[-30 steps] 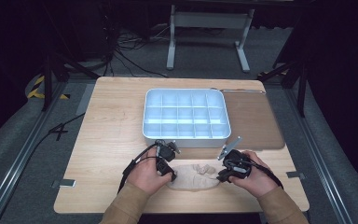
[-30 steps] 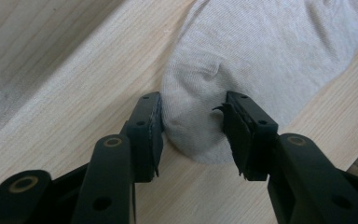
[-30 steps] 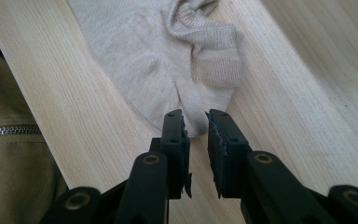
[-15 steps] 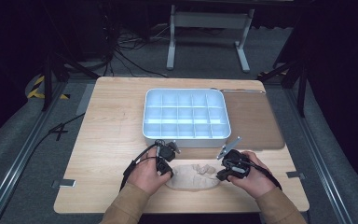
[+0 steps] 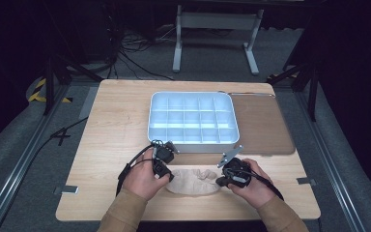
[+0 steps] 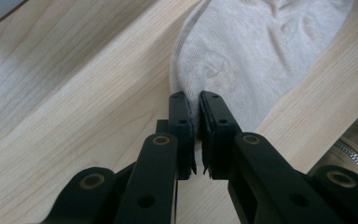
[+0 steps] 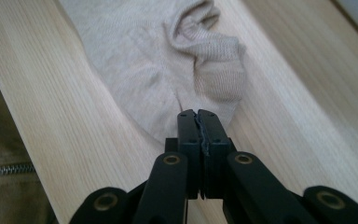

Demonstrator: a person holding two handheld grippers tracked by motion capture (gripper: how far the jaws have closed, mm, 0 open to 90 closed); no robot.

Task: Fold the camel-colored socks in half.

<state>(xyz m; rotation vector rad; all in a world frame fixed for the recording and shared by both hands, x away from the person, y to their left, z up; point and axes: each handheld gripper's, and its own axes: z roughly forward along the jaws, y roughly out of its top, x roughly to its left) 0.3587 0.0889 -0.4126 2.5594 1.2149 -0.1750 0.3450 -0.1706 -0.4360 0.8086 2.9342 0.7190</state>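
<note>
Two grippers pinch sock (image 5: 193, 181) ends on table (image 5: 106, 125): left gripper (image 6: 195, 100) clamps one edge, right gripper (image 7: 198, 116), jaws just closing, clamps other.

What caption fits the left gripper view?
Left gripper pinches the beige sock's edge on the wooden table.

The sock's (image 6: 242, 60) far end runs off the left gripper view's top edge.
</note>
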